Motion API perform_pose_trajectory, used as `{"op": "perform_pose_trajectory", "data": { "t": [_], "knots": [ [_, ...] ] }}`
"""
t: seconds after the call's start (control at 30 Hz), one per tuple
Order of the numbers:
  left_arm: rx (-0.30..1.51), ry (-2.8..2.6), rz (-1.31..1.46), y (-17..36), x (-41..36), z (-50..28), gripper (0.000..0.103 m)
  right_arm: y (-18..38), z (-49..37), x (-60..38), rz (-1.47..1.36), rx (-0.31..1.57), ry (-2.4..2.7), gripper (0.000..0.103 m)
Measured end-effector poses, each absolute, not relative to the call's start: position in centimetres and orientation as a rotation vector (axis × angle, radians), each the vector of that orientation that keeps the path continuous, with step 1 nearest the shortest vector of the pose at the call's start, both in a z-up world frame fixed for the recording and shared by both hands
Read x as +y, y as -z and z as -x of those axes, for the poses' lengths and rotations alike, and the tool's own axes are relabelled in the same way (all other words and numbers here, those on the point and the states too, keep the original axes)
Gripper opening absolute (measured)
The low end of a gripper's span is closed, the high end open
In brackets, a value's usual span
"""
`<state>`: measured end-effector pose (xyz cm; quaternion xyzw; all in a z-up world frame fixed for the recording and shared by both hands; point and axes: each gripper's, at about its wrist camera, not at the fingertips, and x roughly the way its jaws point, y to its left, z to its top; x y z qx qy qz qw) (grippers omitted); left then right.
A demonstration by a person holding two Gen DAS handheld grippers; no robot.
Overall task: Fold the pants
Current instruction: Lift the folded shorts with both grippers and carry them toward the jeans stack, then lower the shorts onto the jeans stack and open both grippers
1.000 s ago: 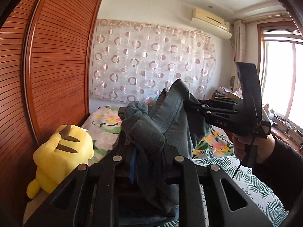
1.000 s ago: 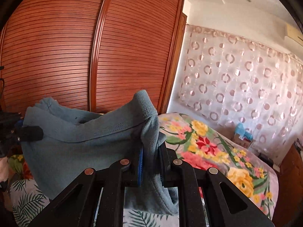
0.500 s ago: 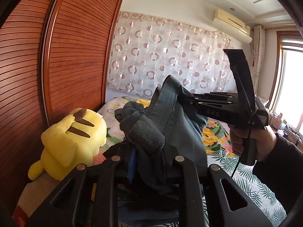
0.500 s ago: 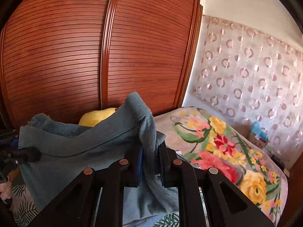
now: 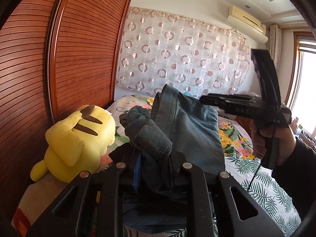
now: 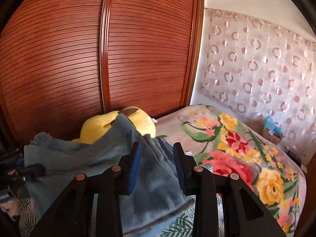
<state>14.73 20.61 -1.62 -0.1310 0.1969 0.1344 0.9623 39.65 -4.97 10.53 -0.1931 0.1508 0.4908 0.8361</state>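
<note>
While I hold both tools over the bed [image 6: 233, 138], the stock reads as follows. Item 1: pants [image 5: 189, 130], grey-blue, bunched and draped between my 2 grippers, hanging above the floral and leaf-print cover. Item 2: left gripper [image 5: 156, 158], fingers pinched tight on a thick wad of the pants, a rolled cuff or hem mounded over its tips. Item 3: right gripper [image 6: 157, 158], jaws opening, blue pads standing apart; the cloth lies between and beneath them, and neither pad presses on it. In the left wrist view that same tool shows from the side at right, gripped by my right hand [image 5: 270, 138] in a dark sleeve, its tips just at the far edge of the fabric. Item 4: yellow plush toy [image 5: 77, 136], lying at the bed's edge against the wooden louvred wardrobe [image 6: 98, 59]. Item 5: curtain [image 5: 177, 59], sheer with ring pattern, behind the bed. Item 6: air conditioner [image 5: 246, 22], high on the wall.
</note>
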Motion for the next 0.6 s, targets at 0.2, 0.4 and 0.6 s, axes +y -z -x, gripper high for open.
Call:
{"op": "perform_pose_trajectory", "data": {
  "t": [0.2,0.4,0.6],
  "knots": [
    [0.402,-0.288,0.263,1.9,20.5,-14.5,0.022,-9.1,-40.6,-6.1,0.427,0.38,-1.014,0.034],
    [0.402,-0.303,0.266,1.8,20.8,-14.1,0.022,-8.8,-41.8,-4.6,0.419,0.42,-0.911,0.034],
    [0.411,-0.301,0.266,1.7,20.8,-13.7,0.023,-9.5,-39.9,-3.9,0.413,0.388,-0.911,0.034]
  ]
}}
